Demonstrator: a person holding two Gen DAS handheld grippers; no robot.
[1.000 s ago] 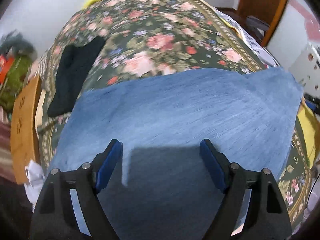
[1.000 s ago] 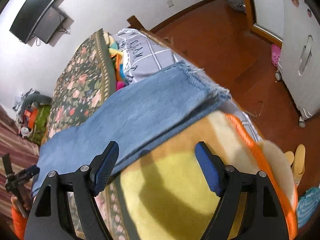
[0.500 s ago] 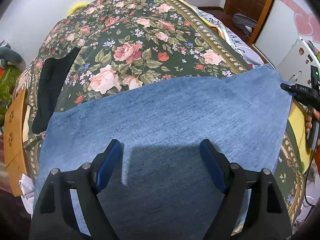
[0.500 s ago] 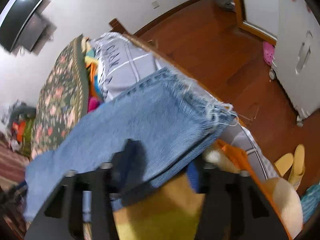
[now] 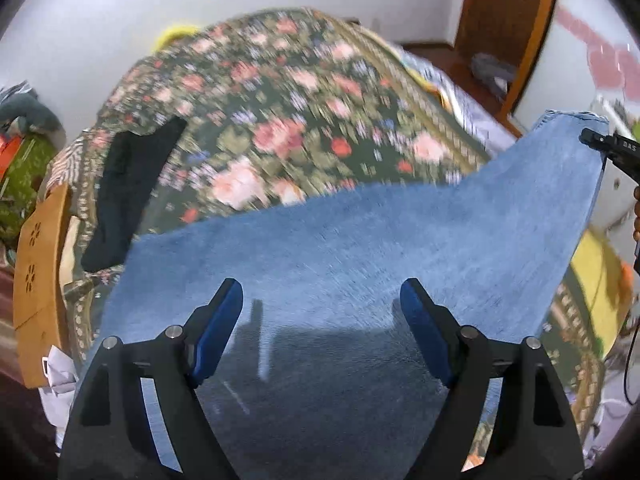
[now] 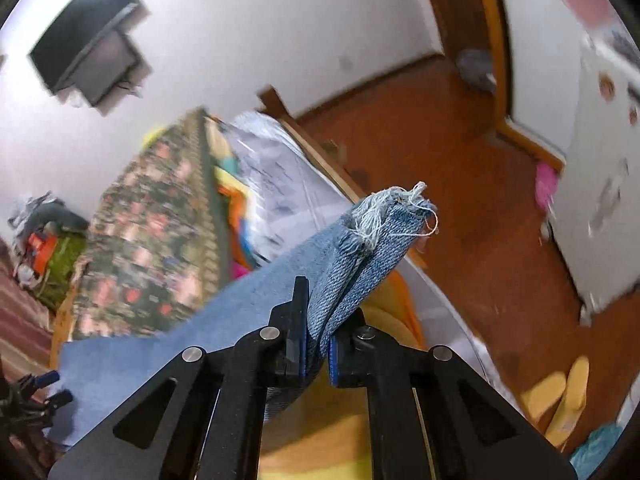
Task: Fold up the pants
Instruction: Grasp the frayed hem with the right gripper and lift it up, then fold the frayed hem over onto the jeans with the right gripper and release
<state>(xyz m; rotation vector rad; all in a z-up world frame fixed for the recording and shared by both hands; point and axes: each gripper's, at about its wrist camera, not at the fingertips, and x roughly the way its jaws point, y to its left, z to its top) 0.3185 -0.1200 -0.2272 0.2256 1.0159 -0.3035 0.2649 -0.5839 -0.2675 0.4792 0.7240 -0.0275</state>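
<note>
My right gripper [image 6: 318, 354]: black frame, blue pads, pressed together on the frayed hem end of the blue denim pants [image 6: 360, 264]; the cloth bunches up between the pads, loose white threads at the top.

My left gripper [image 5: 320, 320]: black frame, blue pads, spread wide above the pants [image 5: 360, 248], nothing between them; whether the tips touch the cloth I cannot tell.

Blue denim pants: one broad panel lying across the bed, its far right corner lifted off the bedding where my right gripper [image 5: 604, 148] holds it.

Dark green quilt with pink roses [image 5: 280, 120]: under the pants, covering the bed.

Black garment [image 5: 128, 188]: on the quilt, left, apart from the pants.

Yellow and orange blanket [image 6: 320, 440]: beneath the raised hem.

Red-brown wooden floor [image 6: 460, 184]: beside the bed; yellow slippers [image 6: 560, 396] on it.

Black wall-mounted screen [image 6: 88, 60]: on the white wall.
</note>
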